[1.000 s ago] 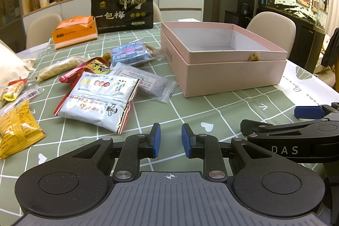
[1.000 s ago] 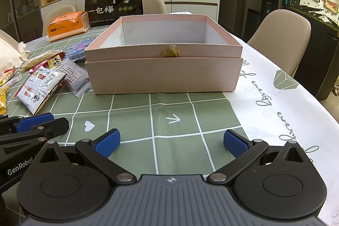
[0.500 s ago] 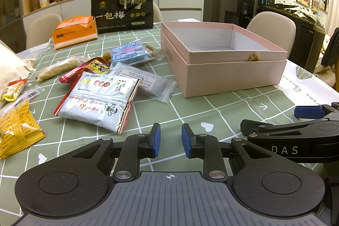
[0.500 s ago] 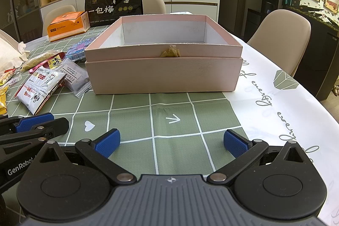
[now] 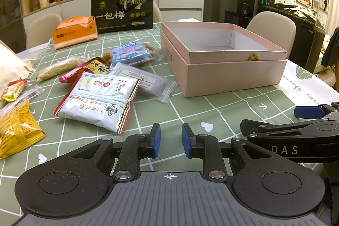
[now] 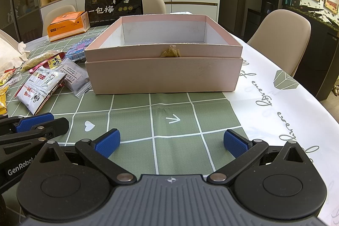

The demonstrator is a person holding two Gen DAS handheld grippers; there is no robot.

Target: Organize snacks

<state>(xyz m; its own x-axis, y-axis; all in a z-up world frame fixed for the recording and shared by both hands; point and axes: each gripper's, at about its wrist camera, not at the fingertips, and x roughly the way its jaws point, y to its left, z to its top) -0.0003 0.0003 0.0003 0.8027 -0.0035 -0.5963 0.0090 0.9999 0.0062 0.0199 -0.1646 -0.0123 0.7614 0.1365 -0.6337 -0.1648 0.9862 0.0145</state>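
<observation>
An open pink box (image 5: 231, 75) (image 6: 163, 75) stands on the green checked tablecloth, its inside bare. Several snack packets lie left of it: a white and red packet (image 5: 97, 101) (image 6: 38, 88), a clear zip bag (image 5: 146, 84), a blue candy bag (image 5: 129, 52) and a yellow packet (image 5: 17, 130). My left gripper (image 5: 170, 140) hovers low over the cloth near the white packet, jaws narrowly apart and empty. My right gripper (image 6: 171, 141) is wide open and empty in front of the box.
A large black bag (image 5: 122, 10) and an orange tissue box (image 5: 74, 32) stand at the table's far side. Beige chairs (image 6: 281, 35) surround the table. A white cloth bag (image 5: 10, 65) lies at the left edge. A fish tank cabinet (image 5: 296, 14) stands at right.
</observation>
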